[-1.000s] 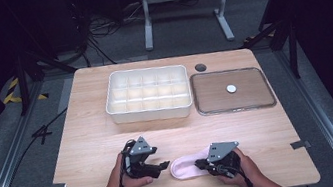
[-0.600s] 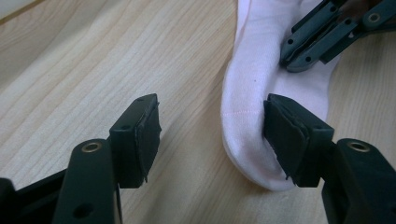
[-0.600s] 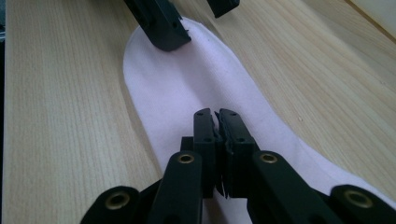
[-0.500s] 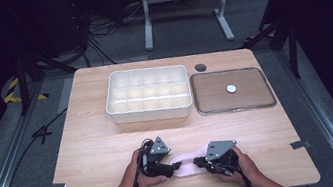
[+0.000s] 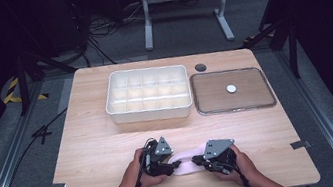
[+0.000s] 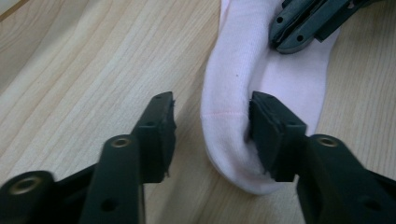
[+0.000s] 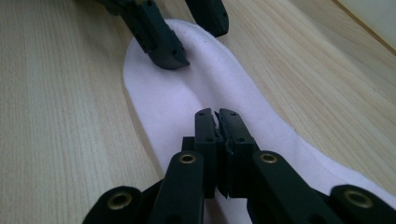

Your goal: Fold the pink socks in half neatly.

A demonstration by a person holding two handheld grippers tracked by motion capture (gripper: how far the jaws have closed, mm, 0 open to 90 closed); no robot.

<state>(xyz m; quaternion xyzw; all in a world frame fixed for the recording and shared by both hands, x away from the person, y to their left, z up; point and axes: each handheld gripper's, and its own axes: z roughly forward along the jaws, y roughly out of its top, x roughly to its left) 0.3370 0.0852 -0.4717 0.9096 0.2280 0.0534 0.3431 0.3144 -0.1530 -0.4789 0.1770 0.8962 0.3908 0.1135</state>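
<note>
Two grippers worked a pale pink sock (image 5: 185,163) at the near edge of the wooden table (image 5: 92,150).

The left gripper (image 6: 211,122) stood with jaws apart and had just been closing; the sock's rounded end lay between them, one pad touching the fabric, the other clear of it over bare wood. The sock lay flat between both hands. The right gripper (image 7: 217,115) had its jaws pressed together, pinching the sock's fabric. Farther back stood a white compartment box (image 5: 148,94) and, right of it, a clear tray (image 5: 233,90).
</note>
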